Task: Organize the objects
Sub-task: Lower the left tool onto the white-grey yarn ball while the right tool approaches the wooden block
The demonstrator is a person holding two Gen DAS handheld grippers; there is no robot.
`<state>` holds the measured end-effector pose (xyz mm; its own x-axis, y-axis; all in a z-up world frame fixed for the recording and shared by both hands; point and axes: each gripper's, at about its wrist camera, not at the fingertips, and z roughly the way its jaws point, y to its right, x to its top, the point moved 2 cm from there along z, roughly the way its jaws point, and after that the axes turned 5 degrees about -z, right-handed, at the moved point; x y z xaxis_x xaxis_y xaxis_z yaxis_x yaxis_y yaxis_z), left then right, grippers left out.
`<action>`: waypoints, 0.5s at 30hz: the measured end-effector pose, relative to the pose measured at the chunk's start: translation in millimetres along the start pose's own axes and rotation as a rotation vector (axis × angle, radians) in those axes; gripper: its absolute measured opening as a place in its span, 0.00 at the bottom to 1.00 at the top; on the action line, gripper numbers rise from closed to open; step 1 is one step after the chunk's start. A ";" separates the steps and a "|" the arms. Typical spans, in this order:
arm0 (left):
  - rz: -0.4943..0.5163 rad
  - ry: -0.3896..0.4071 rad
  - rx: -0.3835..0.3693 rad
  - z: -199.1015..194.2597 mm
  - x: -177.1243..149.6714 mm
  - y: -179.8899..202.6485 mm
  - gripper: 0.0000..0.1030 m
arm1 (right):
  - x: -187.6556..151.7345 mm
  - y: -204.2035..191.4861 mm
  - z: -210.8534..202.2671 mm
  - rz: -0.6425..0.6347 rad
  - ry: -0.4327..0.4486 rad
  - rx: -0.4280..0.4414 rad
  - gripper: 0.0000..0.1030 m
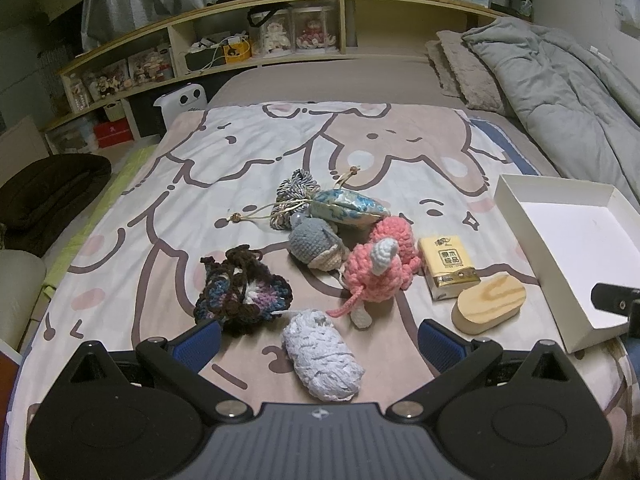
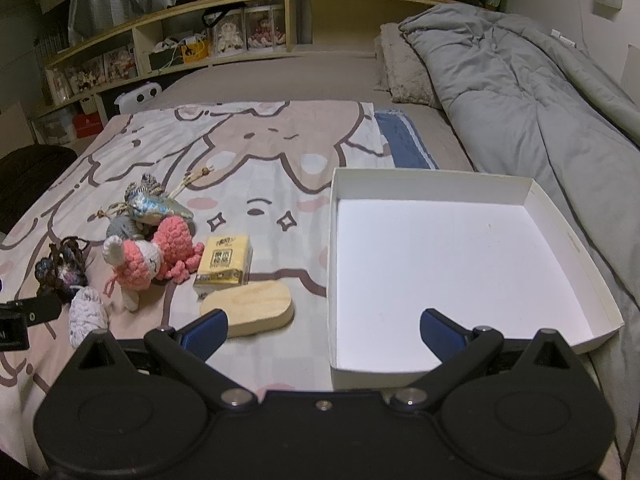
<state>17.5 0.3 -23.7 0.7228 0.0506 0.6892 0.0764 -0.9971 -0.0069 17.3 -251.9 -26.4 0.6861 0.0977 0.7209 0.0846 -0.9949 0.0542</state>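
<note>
On the bed, a cartoon-print blanket (image 1: 224, 160) carries a loose cluster of small things, and nothing has reached the box yet. Farthest left lies a dark multicoloured crochet pouch (image 1: 240, 292), just ahead of the left tongs' left finger. Next comes a white crochet bundle (image 1: 322, 356), lying directly between the fingers of the left tongs (image 1: 320, 338), its long axis running roughly away from the camera and slightly to the left. Those tongs are spread wide and grip nothing.

Behind the bundle sit a grey crochet toy (image 1: 314, 244), a blue brocade sachet (image 1: 348, 210) with cord ties, and a pink crochet animal (image 1: 376, 268). To their right are a yellow tissue pack (image 1: 448, 266) and a wooden oval block (image 1: 490, 304), the block touching or nearly touching the pack.

Farthest right stands the empty white box (image 2: 532, 208), open-topped. The right tongs (image 2: 324, 334) are also wide apart and empty, straddling the box's near left corner, with the wooden block just ahead of their left finger, its long axis lying across the view.

Judging by position, the left hand is better placed for the white bundle, already centred in its opening; the right is nearer the block and the box.
</note>
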 end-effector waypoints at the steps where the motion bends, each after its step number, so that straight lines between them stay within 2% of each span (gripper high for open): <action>1: -0.004 0.000 0.003 1.8 -0.2 -0.2 1.00 | 1.1 -0.3 0.0 0.000 0.011 0.000 1.00; 9: -0.073 -0.011 0.021 12.5 7.0 -11.6 1.00 | 16.7 -7.9 8.7 -0.002 0.072 0.055 1.00; 15: -0.135 -0.059 0.039 29.0 7.5 -18.1 1.00 | 26.8 -16.6 22.8 -0.039 0.106 0.064 1.00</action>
<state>41.5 20.4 -39.5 0.7432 0.1890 0.6418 0.2015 -0.9780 0.0546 50.8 -232.2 -23.7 0.6012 0.1295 0.7885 0.1574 -0.9866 0.0420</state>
